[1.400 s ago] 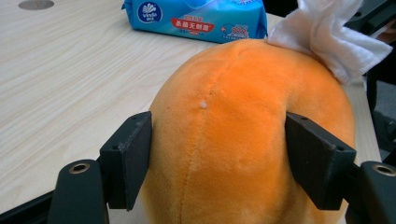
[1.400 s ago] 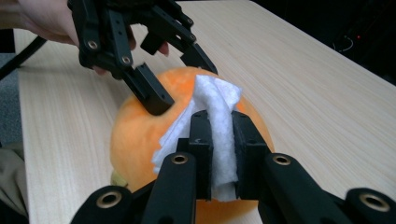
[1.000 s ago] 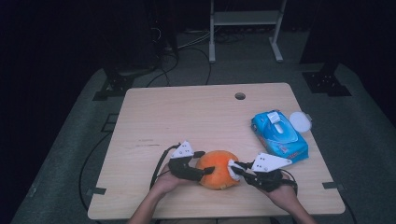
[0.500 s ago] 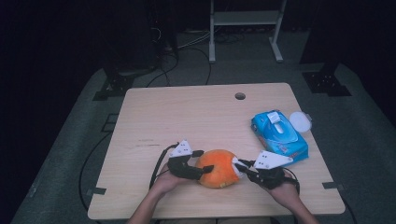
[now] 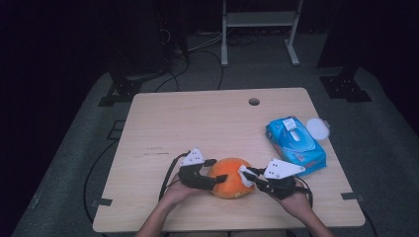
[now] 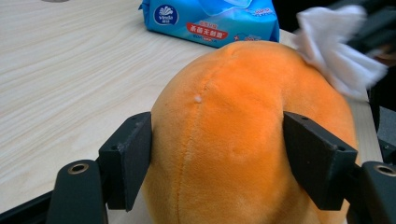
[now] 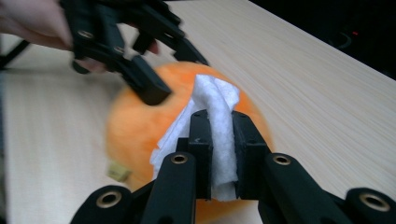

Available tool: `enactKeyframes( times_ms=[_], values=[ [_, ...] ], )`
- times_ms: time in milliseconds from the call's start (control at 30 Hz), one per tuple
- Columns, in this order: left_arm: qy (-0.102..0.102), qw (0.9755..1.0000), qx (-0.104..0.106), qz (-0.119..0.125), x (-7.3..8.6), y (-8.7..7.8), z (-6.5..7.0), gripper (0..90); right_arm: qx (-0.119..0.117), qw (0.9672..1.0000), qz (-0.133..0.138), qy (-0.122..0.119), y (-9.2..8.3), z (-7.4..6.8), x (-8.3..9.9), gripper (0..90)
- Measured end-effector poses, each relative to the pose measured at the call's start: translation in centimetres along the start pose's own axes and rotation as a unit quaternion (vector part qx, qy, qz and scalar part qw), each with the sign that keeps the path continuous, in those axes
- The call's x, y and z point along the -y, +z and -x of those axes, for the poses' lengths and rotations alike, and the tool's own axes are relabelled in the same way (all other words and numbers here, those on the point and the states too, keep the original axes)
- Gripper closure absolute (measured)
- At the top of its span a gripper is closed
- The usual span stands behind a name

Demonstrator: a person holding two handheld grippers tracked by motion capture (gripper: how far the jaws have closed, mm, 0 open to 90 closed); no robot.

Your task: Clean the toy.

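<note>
So the left tool [image 6: 217, 154] is clamped on the plush [image 6: 247, 135]. Right tool [image 7: 219, 140] pinches a wipe [image 7: 217, 112] against its top, opposite side.

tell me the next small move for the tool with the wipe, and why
Probably drag the white wipe across the top of the orange plush ball. The right tool is shut on the wipe, whose free end already lies against the plush, and the left tool clamps the ball from both sides, so it should stay put under the stroke.
</note>
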State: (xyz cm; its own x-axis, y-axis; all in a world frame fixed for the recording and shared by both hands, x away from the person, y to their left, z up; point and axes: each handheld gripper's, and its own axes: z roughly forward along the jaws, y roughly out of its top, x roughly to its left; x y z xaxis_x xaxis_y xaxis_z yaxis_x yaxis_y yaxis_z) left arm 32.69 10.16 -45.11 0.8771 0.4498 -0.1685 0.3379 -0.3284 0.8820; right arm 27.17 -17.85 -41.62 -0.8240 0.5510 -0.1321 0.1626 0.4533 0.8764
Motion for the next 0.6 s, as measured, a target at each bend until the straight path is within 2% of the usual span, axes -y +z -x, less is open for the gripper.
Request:
enactKeyframes(
  times_ms=[33, 133, 167, 200, 300, 400, 433, 500, 567, 600],
  values=[
    [0.0, 1.0, 0.003, 0.001, -0.1, -0.1, 0.0, 25.7, 0.006, 1.0, -0.002, 0.003, 0.0, 0.3, 0.2, 79.1],
    [0.027, 0.9995, 0.006, 0.014, -1.0, -0.8, 0.5, 17.7, 0.01, 0.9999, -0.006, 0.008, -0.1, 0.5, 0.5, 79.1],
    [0.03, 0.9995, 0.01, 0.01, -1.2, -0.9, 0.6, 14.5, 0.019, 0.9998, -0.009, 0.005, -0.2, 0.5, 0.6, 79.1],
    [0.037, 0.9991, 0.019, -0.005, -1.0, -0.7, 0.9, 13.0, 0.025, 0.9996, -0.009, 0.005, -0.2, 0.6, 0.6, 79.1],
    [0.045, 0.9988, 0.018, -0.011, -0.7, -0.2, 1.1, 19.6, 0.03, 0.9994, -0.004, 0.017, -0.2, 0.7, 0.5, 79.1],
    [0.051, 0.9985, 0.017, -0.013, -0.7, 0.1, 1.3, 22.9, 0.035, 0.9994, 0.0, -0.002, 0.1, -0.3, -0.2, 79.1],
    [0.056, 0.9982, 0.018, -0.014, -0.8, 0.1, 1.5, 23.0, 0.031, 0.9995, 0.006, 0.0, 0.2, -0.7, -0.4, 79.1],
    [0.071, 0.9971, 0.02, -0.017, -0.8, 0.3, 1.9, 23.2, 0.007, 0.9998, 0.02, -0.001, 0.5, -1.4, -0.9, 79.1],
    [0.089, 0.9956, 0.016, -0.025, -0.8, 0.4, 2.3, 23.3, -0.006, 0.9996, 0.018, -0.019, 1.2, -2.3, -1.3, 79.0],
    [0.093, 0.9952, 0.013, -0.027, -0.8, 0.4, 2.4, 23.5, -0.002, 0.9994, 0.012, -0.032, 1.5, -2.7, -1.5, 79.0]
  ],
)
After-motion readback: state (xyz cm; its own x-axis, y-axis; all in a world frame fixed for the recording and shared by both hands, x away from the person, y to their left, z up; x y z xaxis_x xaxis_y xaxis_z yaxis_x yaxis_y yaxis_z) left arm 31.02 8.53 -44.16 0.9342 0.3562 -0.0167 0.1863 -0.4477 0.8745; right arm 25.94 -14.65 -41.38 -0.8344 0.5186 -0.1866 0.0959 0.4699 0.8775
